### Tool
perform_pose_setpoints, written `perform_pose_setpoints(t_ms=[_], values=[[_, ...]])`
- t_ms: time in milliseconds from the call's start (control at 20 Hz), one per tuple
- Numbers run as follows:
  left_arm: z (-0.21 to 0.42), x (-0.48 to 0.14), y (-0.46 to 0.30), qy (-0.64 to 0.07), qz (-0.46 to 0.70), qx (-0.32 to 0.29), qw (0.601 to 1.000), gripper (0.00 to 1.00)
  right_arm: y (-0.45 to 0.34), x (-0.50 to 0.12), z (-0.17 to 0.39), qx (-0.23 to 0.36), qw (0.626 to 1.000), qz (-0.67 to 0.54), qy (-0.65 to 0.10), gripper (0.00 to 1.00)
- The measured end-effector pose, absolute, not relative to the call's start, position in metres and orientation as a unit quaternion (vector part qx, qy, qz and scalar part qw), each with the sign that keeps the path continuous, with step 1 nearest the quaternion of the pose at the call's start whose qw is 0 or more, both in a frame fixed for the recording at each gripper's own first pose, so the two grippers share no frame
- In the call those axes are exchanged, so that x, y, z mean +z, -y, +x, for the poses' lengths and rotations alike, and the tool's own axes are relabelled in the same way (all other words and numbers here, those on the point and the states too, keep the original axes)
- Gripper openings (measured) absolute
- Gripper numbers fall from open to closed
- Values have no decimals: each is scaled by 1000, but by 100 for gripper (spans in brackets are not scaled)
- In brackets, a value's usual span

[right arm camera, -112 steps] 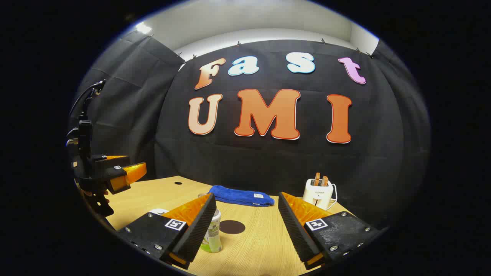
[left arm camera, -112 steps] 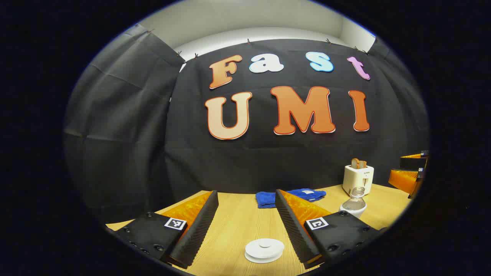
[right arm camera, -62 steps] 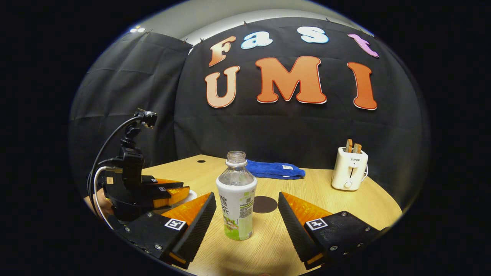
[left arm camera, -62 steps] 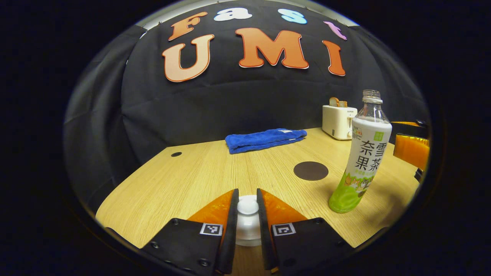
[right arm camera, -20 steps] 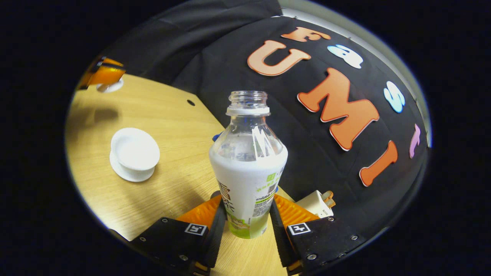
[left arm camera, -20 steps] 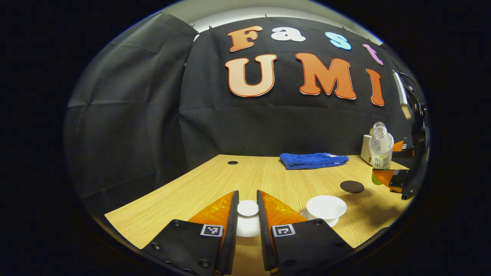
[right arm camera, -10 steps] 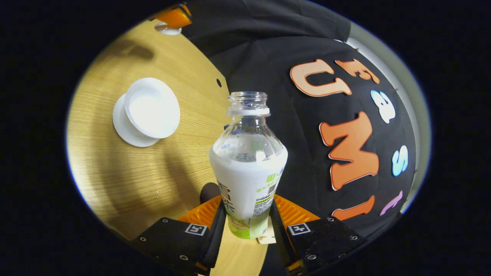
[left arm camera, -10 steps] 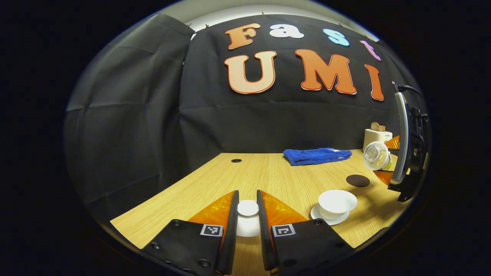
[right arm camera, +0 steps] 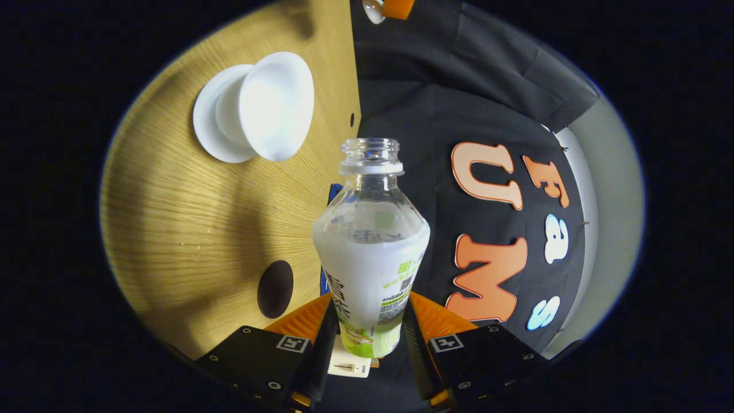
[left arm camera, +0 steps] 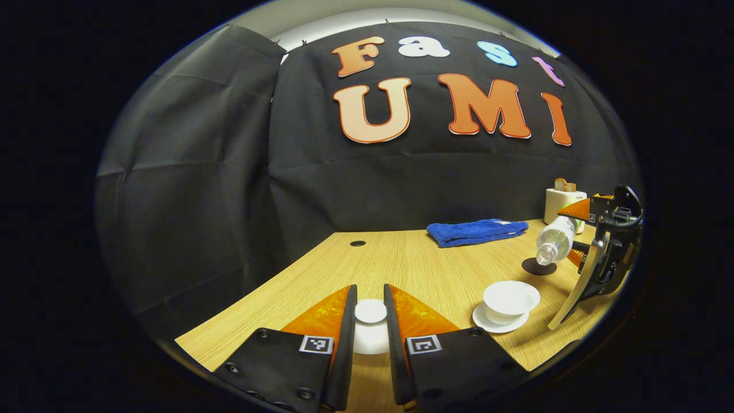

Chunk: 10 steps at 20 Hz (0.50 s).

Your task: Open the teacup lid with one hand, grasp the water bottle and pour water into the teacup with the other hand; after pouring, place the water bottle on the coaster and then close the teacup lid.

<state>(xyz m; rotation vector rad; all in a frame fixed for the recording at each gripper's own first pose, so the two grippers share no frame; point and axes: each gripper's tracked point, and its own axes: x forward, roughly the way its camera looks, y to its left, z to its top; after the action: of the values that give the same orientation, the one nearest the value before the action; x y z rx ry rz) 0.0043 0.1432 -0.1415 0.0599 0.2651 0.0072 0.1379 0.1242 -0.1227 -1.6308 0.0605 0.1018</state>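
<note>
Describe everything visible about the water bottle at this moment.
The water bottle is clear plastic with a white and green wrap label and an uncapped, threaded neck. The right gripper is shut on its lower body, both fingers pressing the label. In the left gripper view the bottle is held in the air, tipped past level with its mouth down toward the open teacup, though off to one side of it. No stream of water can be made out.

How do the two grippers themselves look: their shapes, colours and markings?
The left gripper has black blocks with screws, each carrying a small square black-and-white marker, and two long wedge-shaped fingers with ridged inner faces. The right gripper is built the same way, with the same markers. From the left gripper view, the right gripper has a black body.
</note>
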Motion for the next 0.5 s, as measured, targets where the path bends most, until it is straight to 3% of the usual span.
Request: perform_pose_setpoints(t_ms=[50, 100, 150, 300, 500], values=[[4, -141, -144, -132, 32, 3, 991, 33, -128, -117, 136, 43, 676, -735, -18, 62], [2, -141, -144, -132, 34, 3, 991, 29, -131, -113, 136, 42, 669, -742, -9, 62], [3, -140, -147, -131, 37, 5, 991, 33, -131, -108, 136, 39, 662, -749, 1, 61], [1, -137, -149, -130, 33, 5, 991, 29, -136, -101, 141, 41, 647, -761, 23, 62], [-2, -134, -152, -128, 35, 7, 991, 33, -140, -92, 145, 40, 629, -776, 39, 61]])
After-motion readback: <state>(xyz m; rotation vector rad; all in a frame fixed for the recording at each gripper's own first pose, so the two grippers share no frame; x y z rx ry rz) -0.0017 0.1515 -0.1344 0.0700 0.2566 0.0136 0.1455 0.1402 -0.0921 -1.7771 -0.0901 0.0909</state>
